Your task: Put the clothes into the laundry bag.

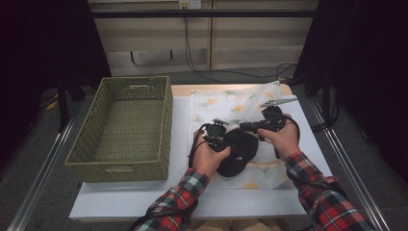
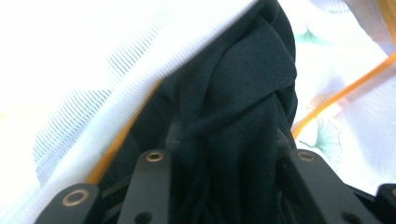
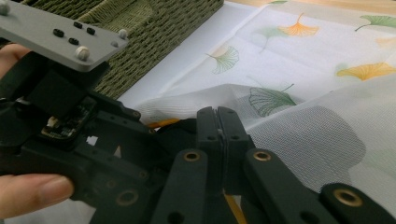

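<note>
A white mesh bag (image 1: 240,108) printed with green and orange ginkgo leaves lies spread on the white table (image 1: 183,120), just right of the olive woven basket (image 1: 122,127). It is sheer, edged with an orange zip line, and its near end is bunched around a black garment (image 1: 238,151) — a dark, soft, creased bundle sitting at the bag's near-left part, between the person's two hands.

The high view gives the layout: the left gripper (image 1: 216,134) at the garment's left edge, the right gripper (image 1: 262,126) over the bag just beyond the garment, its grey plate sticking out to the right.

The left gripper view (image 2: 224,154) shows what the high view cannot — black cloth heaped between its two jaws, pinched there, with white mesh draped over it at the left and the orange edge running beside it.

The right gripper view (image 3: 218,135) shows its jaws pressed flat together at the mesh's edge beside the orange strip; whether any mesh is caught between them I cannot tell. It also shows the other gripper close at the left, a thumb (image 3: 32,191) on it, and the basket wall behind.
</note>
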`<action>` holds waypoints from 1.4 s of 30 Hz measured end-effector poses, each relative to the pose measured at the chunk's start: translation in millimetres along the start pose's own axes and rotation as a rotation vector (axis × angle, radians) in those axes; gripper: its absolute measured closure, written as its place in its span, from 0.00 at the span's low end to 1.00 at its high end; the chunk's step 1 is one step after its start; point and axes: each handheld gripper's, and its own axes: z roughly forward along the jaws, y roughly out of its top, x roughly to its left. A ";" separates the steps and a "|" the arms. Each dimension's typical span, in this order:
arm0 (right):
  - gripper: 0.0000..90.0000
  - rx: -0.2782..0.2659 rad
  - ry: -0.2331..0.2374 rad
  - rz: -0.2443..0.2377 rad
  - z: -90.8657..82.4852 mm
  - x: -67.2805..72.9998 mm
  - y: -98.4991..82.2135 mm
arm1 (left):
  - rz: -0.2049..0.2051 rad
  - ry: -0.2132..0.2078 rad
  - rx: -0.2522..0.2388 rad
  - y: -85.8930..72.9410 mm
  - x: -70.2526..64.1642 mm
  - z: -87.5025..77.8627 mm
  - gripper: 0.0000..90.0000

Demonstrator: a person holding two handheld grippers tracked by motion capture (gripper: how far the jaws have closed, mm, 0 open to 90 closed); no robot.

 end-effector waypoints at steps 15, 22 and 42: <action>1.00 0.007 -0.016 0.000 -4.6 -3.0 -2.0 | 0.151 -0.049 -0.017 -12.8 7.8 -14.1 0.34; 1.00 0.020 -0.013 -0.007 2.2 -2.5 -0.7 | 0.159 -0.030 -0.001 -21.3 11.5 -21.6 0.31; 1.00 0.029 0.011 -0.016 10.5 -4.4 3.5 | 0.106 -0.014 0.050 -36.3 3.1 -12.1 0.76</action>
